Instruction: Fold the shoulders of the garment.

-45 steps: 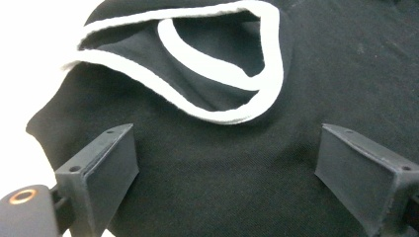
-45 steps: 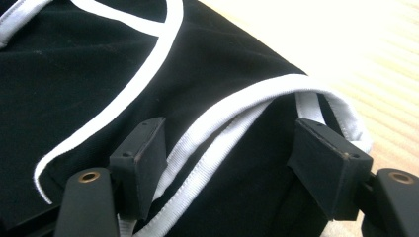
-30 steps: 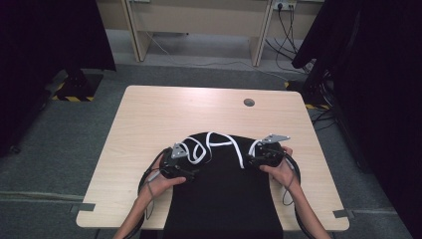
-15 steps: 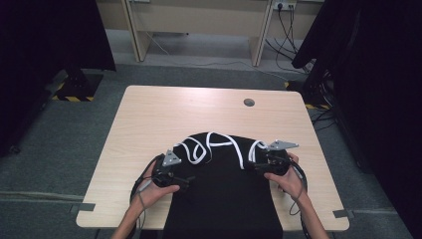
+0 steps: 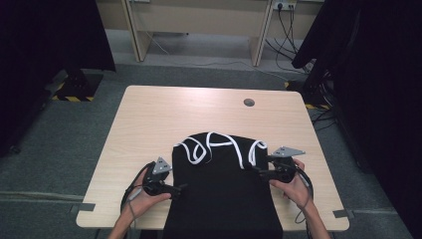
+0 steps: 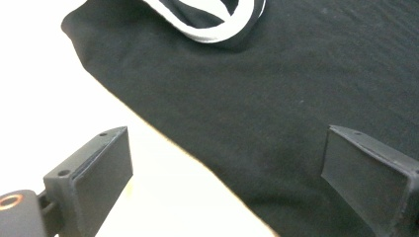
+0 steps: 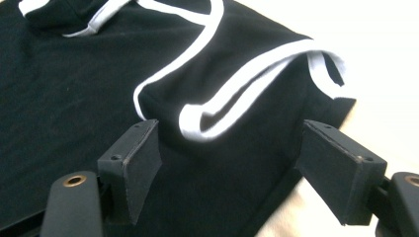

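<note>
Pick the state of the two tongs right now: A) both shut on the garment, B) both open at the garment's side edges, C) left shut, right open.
B: the left tongs and right tongs each show spread jaws over the black garment, gripping nothing.

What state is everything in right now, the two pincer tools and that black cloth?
Left gripper: open, jaws astride the garment's left edge, holding nothing.
Right gripper: open, jaws over the garment near a white-trimmed fold, holding nothing.
Black garment: lying on the table, far end bunched with white trim looping, near end hanging over the table's edge.
</note>
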{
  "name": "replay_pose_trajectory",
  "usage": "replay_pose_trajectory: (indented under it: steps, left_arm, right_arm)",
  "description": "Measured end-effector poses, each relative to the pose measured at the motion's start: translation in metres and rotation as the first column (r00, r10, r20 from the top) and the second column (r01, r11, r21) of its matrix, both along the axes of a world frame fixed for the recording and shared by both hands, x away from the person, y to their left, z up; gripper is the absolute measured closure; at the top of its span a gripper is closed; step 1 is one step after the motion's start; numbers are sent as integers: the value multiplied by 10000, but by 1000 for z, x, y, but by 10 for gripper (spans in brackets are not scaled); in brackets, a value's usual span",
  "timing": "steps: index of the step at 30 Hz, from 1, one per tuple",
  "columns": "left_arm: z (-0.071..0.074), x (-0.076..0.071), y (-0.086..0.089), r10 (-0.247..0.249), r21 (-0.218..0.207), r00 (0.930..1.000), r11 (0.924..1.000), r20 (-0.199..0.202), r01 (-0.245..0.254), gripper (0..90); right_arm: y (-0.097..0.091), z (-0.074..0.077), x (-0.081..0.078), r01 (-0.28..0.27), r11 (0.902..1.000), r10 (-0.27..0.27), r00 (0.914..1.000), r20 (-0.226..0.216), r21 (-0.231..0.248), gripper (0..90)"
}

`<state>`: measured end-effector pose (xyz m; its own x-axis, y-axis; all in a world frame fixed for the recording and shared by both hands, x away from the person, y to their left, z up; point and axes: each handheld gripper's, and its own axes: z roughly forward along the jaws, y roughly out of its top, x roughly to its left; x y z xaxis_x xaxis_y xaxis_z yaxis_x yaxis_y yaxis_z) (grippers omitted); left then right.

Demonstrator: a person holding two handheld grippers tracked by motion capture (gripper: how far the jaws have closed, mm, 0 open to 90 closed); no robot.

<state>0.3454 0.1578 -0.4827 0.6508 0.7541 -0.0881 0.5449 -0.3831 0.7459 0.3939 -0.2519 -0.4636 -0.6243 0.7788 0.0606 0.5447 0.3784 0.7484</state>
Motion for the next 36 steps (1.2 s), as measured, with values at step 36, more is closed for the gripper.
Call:
replay_pose_trajectory:
  steps: [36]
  left_arm:
    - [4,36,10,1108,-440,9938,9928,-111,-1112,40]
  right_arm:
    - [-31,-5,-3,634,9979,-632,9979,-109,136,248]
